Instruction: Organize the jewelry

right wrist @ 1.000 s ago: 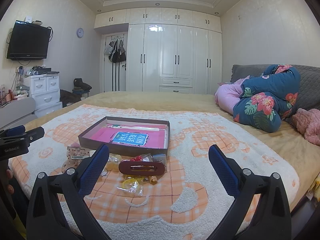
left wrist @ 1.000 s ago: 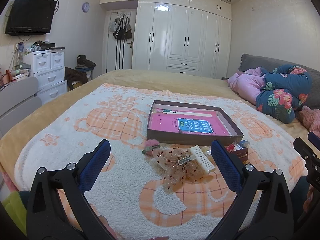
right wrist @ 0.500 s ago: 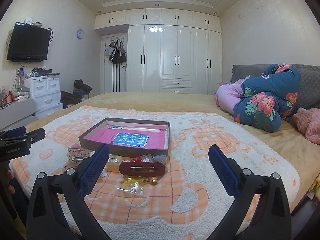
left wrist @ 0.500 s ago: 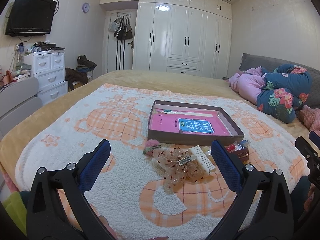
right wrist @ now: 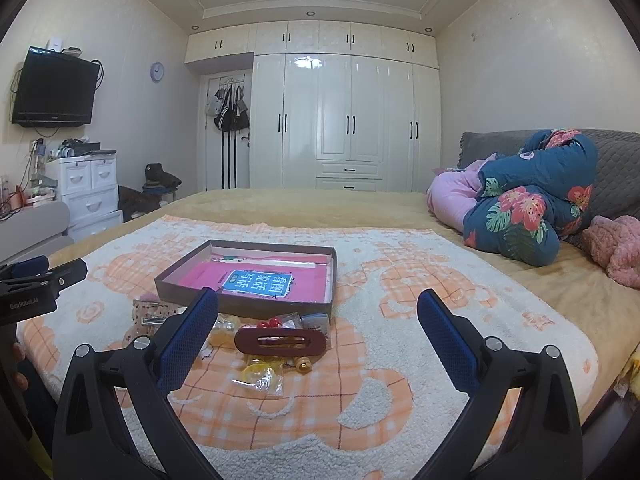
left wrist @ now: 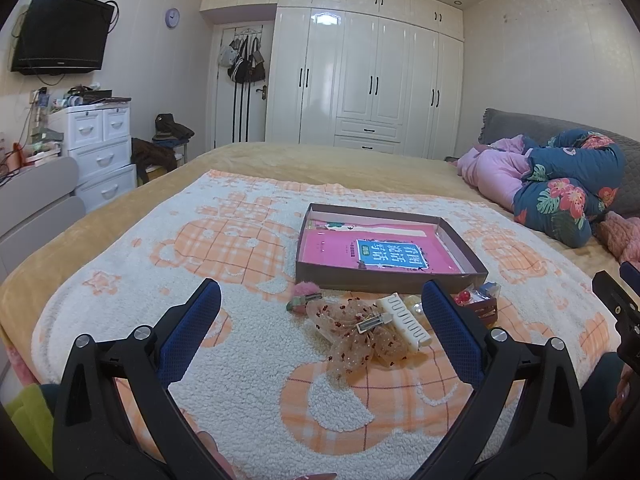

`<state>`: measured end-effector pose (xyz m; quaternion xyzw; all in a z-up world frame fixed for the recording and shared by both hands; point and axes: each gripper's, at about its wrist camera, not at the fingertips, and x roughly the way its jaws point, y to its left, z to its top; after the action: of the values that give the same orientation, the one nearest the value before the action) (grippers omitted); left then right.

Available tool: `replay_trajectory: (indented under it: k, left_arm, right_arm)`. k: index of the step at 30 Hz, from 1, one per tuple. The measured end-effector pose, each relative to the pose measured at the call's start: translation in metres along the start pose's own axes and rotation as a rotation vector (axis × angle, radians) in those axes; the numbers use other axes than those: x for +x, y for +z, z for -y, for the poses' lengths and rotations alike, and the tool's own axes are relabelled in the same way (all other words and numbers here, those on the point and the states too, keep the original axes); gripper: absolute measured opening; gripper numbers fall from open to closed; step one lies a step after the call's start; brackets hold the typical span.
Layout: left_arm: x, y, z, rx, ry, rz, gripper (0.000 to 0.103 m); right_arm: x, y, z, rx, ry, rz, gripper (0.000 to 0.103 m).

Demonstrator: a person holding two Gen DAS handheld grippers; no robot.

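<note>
1. both wide: the left gripper [left wrist: 320, 300] and right gripper [right wrist: 318, 308] hover with fingers spread, holding nothing.
2. only the left view shows the sheer bow clip [left wrist: 354, 330] and white comb [left wrist: 406, 322].
3. only the right view shows the brown oval clip [right wrist: 280, 342], just before the box [right wrist: 248, 304].
4. lettering reads "genrobot.ai".

Pale cream walls close a bedroom under a white ceiling with small recessed lights [right wrist: 311, 13]. A glossy white wardrobe with black handles [right wrist: 348, 120] fills the far wall. On the left wall hang a black flat television [right wrist: 54, 94] and a round lilac clock [right wrist: 157, 71], above a white plastic drawer chest [right wrist: 90, 196]. At far right, a grey quilted headboard [right wrist: 616, 168] backs the wide bed with its mustard-yellow cover [right wrist: 304, 204].
</note>
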<state>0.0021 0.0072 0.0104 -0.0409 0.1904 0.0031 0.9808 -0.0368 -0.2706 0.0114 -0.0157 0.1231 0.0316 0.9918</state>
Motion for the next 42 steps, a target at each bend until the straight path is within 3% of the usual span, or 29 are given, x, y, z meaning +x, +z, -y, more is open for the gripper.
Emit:
replay_trajectory:
  k: [28, 35, 42]
  left_arm:
    - [0.000, -0.004, 0.010, 0.010, -0.003, 0.000, 0.092]
    - [0.001, -0.004, 0.009, 0.004, -0.004, -0.002, 0.092]
    - [0.013, -0.005, -0.006, -0.030, -0.002, -0.040, 0.092]
  right_arm:
    - [0.002, 0.000, -0.003, -0.010, 0.009, -0.007, 0.097]
    - [0.013, 0.001, -0.013, -0.042, 0.070, -0.029, 0.097]
    - [0.041, 0.002, -0.031, -0.086, 0.150, -0.105, 0.097]
